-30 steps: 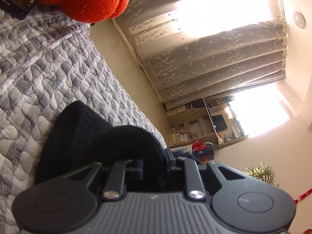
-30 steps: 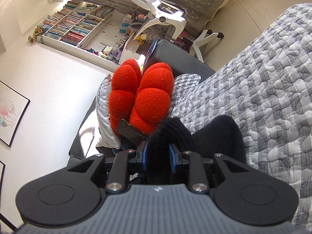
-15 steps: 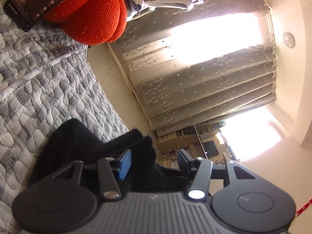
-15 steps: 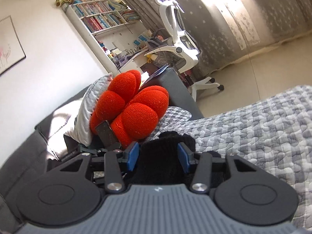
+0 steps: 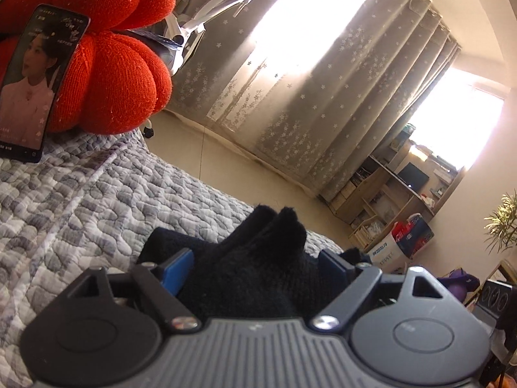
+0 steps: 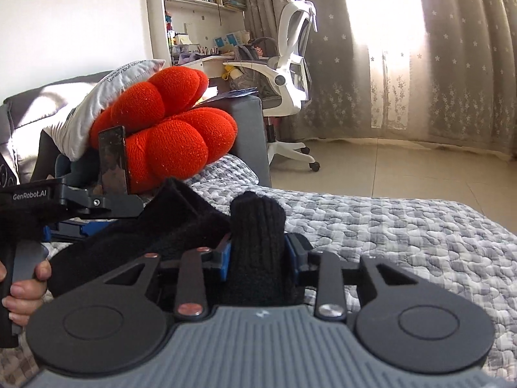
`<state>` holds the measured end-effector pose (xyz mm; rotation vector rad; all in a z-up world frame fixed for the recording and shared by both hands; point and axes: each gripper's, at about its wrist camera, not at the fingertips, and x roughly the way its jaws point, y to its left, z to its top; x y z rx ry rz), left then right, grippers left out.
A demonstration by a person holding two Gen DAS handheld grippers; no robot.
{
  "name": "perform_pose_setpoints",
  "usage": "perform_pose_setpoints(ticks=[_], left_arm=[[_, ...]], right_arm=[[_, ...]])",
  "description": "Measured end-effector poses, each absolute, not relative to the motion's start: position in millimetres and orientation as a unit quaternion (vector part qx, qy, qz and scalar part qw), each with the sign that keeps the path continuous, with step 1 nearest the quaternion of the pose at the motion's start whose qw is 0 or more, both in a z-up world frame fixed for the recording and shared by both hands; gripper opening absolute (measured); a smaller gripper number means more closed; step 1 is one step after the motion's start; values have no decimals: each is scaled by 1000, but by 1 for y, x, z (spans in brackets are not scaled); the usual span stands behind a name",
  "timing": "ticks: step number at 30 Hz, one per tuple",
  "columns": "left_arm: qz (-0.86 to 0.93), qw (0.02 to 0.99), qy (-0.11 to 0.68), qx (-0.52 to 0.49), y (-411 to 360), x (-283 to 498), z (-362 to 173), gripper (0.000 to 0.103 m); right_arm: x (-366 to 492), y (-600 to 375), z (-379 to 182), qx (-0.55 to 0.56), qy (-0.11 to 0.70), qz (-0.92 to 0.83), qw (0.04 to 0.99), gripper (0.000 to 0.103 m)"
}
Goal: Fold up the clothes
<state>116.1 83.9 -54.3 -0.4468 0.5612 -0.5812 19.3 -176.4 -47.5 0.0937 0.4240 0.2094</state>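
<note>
A black knit garment [image 5: 268, 226] lies bunched on the grey quilted cover [image 5: 80, 200]. My left gripper [image 5: 257, 263] stands wide around the bunch, its jaws opening and the blue pads clear of the cloth. In the right wrist view a ribbed upright fold of the garment [image 6: 258, 226] sticks up between the pads of my right gripper [image 6: 258, 252]. Those jaws are closing, and the pads press on the fold from both sides. The left gripper's fingers [image 6: 106, 205] reach in from the left over the rest of the cloth, with a hand [image 6: 22, 287] on its handle.
A red knotted cushion [image 5: 106, 74] sits at the head of the cover [image 6: 404, 236], with a phone [image 5: 35, 80] propped against it. A white pillow [image 6: 106, 97] lies behind the cushion. A white office chair [image 6: 290, 64] and curtains stand beyond the grey sofa arm [image 6: 252, 129].
My left jaws have opened wide off the black knit. My right jaws opened, then narrowed again on an upright fold. Both grippers rolled, so the room now looks nearly level.
</note>
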Motion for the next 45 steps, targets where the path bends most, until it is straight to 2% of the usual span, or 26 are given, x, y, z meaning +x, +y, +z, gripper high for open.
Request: perform_pose_setpoints(ticks=[7,13,16,18,20,26,30,34,37,38,45], left_arm=[[-288,906,267,-156,77,107,-54,85],[-294,897,280,-178,78,112,-53,80],[-286,896,286,-185,80,111,-49,62],[-277,898,283,-193,82,107,-46,27],[-268,899,280,-201,85,104,-42,20],[-233,923,217,-216,98,78,-26,18],[-196,926,222,-234,105,84,-36,18],[-163,918,273,-238,105,103,-61,18],[-151,919,283,-230,106,108,-64,32],[-143,923,282,-221,106,107,-60,43],[-145,961,180,-151,96,84,-18,47]], right_arm=[[14,-183,-49,60,195,117,972,34],[9,-182,-46,50,182,125,974,34],[6,-180,-44,38,173,132,975,30],[3,-178,-42,28,165,135,977,28],[-1,-177,-36,23,155,139,978,26],[13,-180,-12,54,143,162,975,25],[48,-186,-21,116,189,168,961,24],[82,-190,-46,168,256,151,940,24],[95,-199,-56,226,289,146,919,23],[96,-199,-54,227,293,146,917,23],[92,-198,-52,229,288,145,918,25]])
